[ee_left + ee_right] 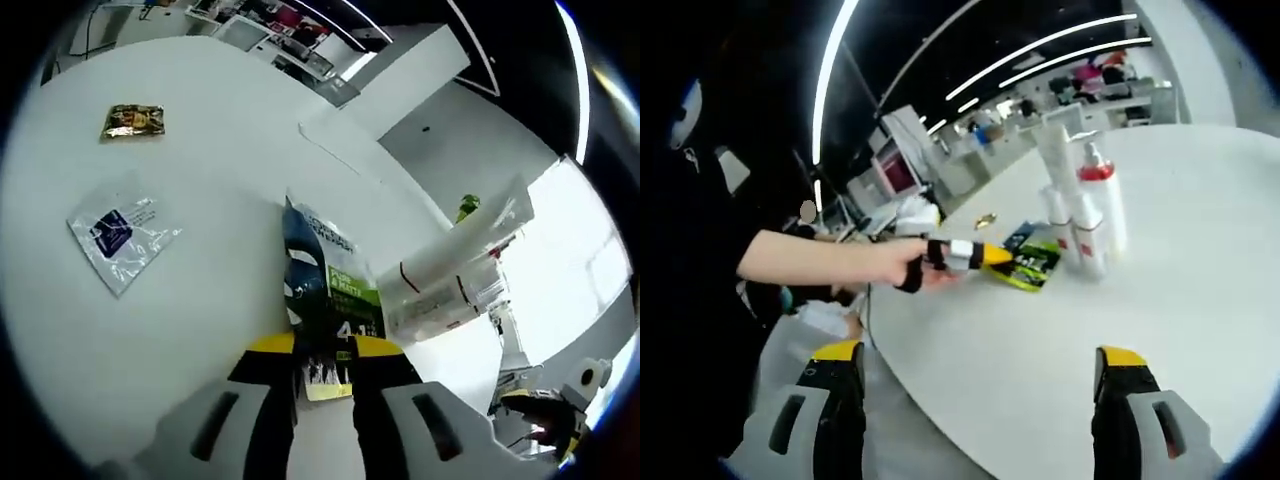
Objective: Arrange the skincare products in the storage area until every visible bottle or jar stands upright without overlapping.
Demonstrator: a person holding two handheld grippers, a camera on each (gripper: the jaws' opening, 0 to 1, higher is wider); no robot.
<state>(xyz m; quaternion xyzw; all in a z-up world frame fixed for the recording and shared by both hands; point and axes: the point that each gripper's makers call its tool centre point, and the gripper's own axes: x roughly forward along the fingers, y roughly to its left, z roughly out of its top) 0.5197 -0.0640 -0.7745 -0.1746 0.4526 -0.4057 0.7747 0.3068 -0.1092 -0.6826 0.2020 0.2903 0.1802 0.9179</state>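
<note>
We have the left gripper (pixel 322 375) pinching the bottom edge of a dark green sachet (pixel 325 290), held just off the white table (pixel 200 330) beside the white bottles (pixel 1085 215), which stand upright in a tight cluster. Right gripper (pixel 975 400) hangs with jaws spread wide, nothing between them. Best to set the sachet down clear of the bottles, no overlap, before letting go. A clear packet (pixel 120 235) and a gold packet (pixel 132 121) lie well apart on the table. Room behind: dim, ceiling light strips, cluttered desks.
</note>
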